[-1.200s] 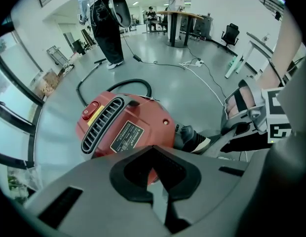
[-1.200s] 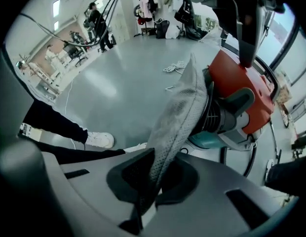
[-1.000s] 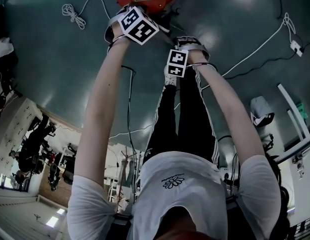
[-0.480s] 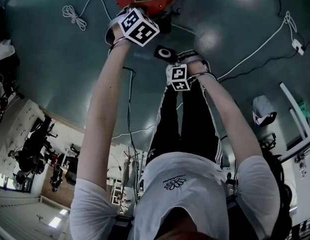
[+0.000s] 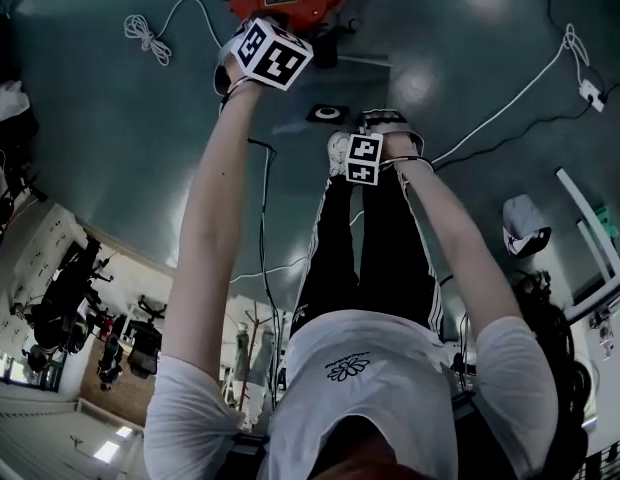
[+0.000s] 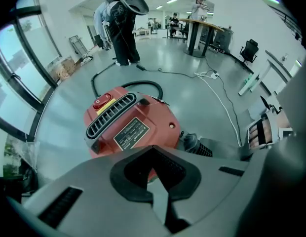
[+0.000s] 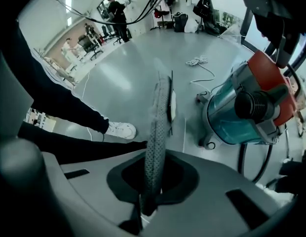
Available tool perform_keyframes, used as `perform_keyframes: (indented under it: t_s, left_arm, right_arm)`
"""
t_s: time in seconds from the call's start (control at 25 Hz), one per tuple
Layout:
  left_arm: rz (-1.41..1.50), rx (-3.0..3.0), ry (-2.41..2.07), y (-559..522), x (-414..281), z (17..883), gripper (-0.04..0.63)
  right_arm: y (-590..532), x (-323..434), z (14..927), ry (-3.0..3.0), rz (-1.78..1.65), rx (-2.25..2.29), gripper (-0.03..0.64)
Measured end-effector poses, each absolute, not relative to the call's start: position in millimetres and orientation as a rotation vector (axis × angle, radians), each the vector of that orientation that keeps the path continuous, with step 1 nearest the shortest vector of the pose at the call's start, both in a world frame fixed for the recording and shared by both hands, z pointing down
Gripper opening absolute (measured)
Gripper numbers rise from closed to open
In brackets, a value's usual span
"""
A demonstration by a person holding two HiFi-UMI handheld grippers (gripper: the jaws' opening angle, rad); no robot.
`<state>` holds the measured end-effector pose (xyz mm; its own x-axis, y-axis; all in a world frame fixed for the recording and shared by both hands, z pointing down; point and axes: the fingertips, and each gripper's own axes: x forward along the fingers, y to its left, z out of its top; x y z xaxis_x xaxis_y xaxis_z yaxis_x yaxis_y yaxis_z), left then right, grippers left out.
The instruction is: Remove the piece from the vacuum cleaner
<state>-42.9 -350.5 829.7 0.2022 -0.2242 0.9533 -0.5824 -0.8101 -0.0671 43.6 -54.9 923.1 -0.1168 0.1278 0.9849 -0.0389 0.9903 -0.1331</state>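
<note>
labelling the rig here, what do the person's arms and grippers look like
The left gripper and right gripper are wide grey bodies with black-lined jaws. Each carries a white cube with black square markers. Short white sleeves, black-and-white hand straps.

Floor (image 5: pixel 110 118): grey, glossy. White cord (image 5: pixel 142 30): coiled, lying on floor. White cable (image 5: pixel 505 105): runs to power strip (image 5: pixel 590 91). White sneaker (image 7: pixel 121 130). High tabletop (image 6: pixel 202 22), people beside it. Office chair (image 6: pixel 249 51), well apart.
</note>
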Motion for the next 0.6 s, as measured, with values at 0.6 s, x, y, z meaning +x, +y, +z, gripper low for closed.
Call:
perform_keyframes:
  t_s: [0.6]
  left_arm:
    - [1.135, 2.011, -1.202, -311.2, -96.1, 730.5, 0.005]
  right_arm:
    - [-108.5, 36.3, 832.7, -1.688, 0.033, 0.039, 0.021]
